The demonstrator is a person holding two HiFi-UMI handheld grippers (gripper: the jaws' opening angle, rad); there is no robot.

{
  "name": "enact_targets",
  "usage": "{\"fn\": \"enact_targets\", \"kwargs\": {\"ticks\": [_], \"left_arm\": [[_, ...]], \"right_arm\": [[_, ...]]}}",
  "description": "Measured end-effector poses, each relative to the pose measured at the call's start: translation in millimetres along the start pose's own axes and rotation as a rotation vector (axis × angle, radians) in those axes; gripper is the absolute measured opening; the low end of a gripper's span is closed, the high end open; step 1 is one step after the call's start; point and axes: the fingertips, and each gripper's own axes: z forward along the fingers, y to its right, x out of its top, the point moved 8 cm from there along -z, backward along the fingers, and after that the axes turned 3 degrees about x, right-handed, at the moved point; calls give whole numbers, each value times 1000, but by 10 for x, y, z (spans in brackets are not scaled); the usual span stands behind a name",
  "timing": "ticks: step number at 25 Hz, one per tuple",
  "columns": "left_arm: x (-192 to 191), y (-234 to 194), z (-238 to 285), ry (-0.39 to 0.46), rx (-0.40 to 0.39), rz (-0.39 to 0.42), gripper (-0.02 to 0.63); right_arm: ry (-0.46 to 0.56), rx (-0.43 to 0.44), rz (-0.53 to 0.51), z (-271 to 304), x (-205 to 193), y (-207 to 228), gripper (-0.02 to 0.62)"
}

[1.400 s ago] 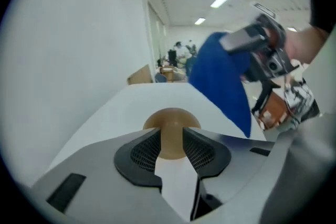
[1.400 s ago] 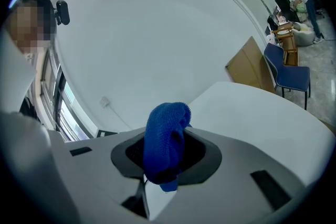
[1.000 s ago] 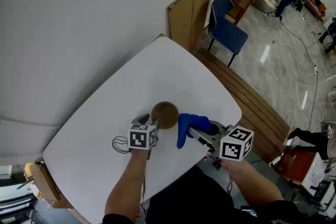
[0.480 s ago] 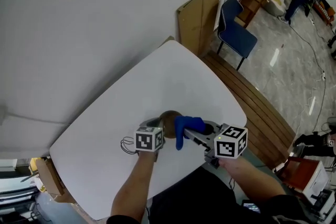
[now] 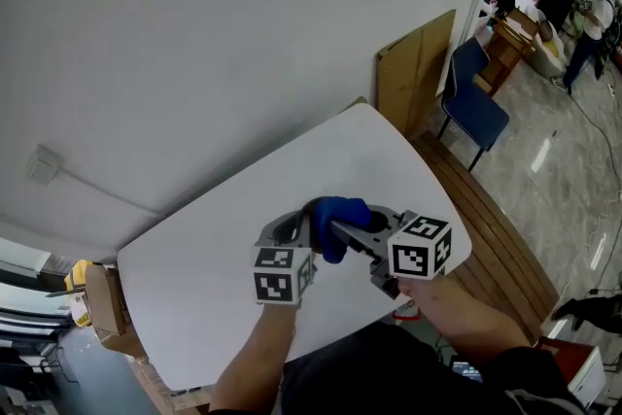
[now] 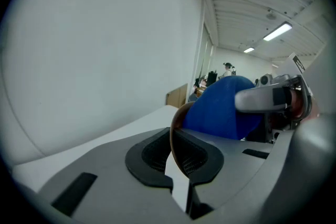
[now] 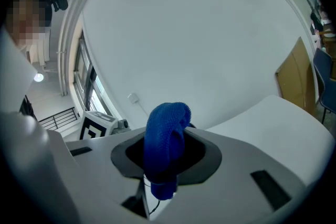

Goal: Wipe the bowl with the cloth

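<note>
Above the white bench (image 5: 194,277), the left hand-held gripper (image 6: 178,160) has its jaws, which have just been closing, pinched on the rim of the brown bowl (image 6: 175,123). The bowl is held clear of the surface and edge-on to that gripper. The right hand-held gripper (image 7: 163,165) is clamped on the bunched blue cloth (image 7: 165,134), which sits right against the bowl's right-hand face, so the wipe likely falls to the right hand, sweeping leftward across the bowl.
</note>
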Motion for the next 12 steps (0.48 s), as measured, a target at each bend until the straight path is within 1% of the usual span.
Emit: {"fn": "enact_targets", "kwargs": {"ticks": [3,6,9,12], "left_arm": [[216,-3,-320,90,64,90,20],[362,7,-620,160,115,169,23],[425,-24,-849,214,144,208,29],[459,-88,-1030,249,150,218,35]], "right_arm": [[8,-1,-50,132,111,-218,77],[32,-10,-89,206,202,-425,77],[45,-29,-131,323,260,-611,77],[38,-40,-158,461,262,-784,77]]}}
